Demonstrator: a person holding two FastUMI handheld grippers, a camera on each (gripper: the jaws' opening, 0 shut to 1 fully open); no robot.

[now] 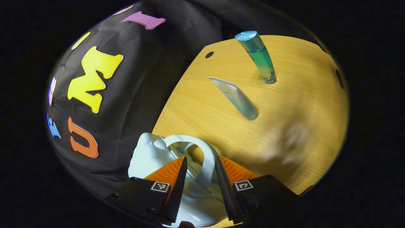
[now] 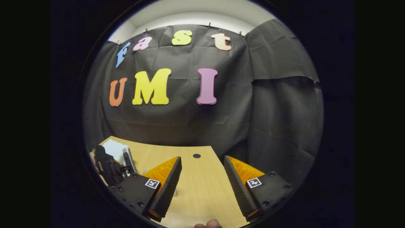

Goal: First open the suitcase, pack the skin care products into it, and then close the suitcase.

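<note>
The pale blue suitcase (image 1: 148,155) lies at the table's edge in the left gripper view, its curved handle (image 1: 207,158) standing up. My left gripper (image 1: 201,164) straddles that handle with its fingers a little apart; the handle lies against the right finger, and a gap shows at the left one. A blue-green bottle (image 1: 258,57) stands upright farther out on the table. A white and pale blue tube (image 1: 235,96) stands on its cap nearer to me. My right gripper (image 2: 202,177) hangs open over bare wood, holding nothing. The suitcase (image 2: 114,148) and the left gripper (image 2: 109,167) show far left in its view.
The wooden table (image 1: 300,95) has a small round hole (image 1: 209,54) near its far edge, seen too as the hole (image 2: 196,155) ahead of my right gripper. Black cloth walls close in behind the table. A pale blurred patch (image 1: 291,139) lies on the wood to the right.
</note>
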